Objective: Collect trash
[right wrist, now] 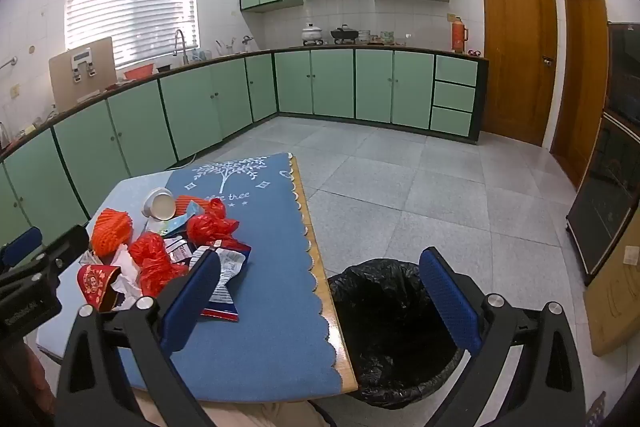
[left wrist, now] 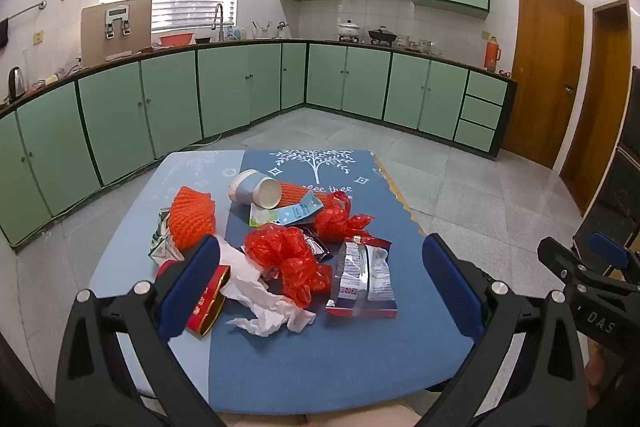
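Gaping wide and empty, left gripper [left wrist: 320,279] and right gripper [right wrist: 320,287] hover near the table's [right wrist: 332,307] edge; trash [left wrist: 288,255] mid-table, bin [right wrist: 392,331] beside.

Both wrist views downward, sharing table [left wrist: 320,347].

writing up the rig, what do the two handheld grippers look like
Both the left gripper and the right gripper have black angular frames with silver bolts and two blue padded fingers. White lettering marks the side of each body.
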The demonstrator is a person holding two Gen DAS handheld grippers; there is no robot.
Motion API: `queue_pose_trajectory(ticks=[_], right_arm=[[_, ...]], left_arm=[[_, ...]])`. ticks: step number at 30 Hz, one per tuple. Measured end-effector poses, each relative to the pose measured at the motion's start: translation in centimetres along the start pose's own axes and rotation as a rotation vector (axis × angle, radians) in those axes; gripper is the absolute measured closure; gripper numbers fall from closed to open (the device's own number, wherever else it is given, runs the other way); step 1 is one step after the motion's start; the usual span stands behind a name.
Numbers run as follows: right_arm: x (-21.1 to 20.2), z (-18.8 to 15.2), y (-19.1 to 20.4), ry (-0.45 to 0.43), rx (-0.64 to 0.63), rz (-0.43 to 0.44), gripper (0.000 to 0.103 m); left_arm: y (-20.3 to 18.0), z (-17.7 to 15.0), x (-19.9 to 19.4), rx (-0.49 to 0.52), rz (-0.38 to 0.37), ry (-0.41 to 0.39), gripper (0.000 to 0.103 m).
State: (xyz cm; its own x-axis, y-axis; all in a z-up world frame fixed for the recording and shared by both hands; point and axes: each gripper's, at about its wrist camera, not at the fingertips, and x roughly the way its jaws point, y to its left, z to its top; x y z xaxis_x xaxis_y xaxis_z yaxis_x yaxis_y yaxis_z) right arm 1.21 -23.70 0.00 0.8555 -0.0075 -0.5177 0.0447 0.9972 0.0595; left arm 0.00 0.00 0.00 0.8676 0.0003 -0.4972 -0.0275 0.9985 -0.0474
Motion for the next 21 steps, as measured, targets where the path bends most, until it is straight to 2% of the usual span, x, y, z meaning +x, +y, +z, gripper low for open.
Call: queue_pose_trajectory(ticks=[21], right_arm=[[0.02,0.03,-0.09,0.003,-0.001,-0.002,0.006]], left_arm=[[0.31,0.0,-0.24,-0.011,-0.003,-0.003,0.005]])
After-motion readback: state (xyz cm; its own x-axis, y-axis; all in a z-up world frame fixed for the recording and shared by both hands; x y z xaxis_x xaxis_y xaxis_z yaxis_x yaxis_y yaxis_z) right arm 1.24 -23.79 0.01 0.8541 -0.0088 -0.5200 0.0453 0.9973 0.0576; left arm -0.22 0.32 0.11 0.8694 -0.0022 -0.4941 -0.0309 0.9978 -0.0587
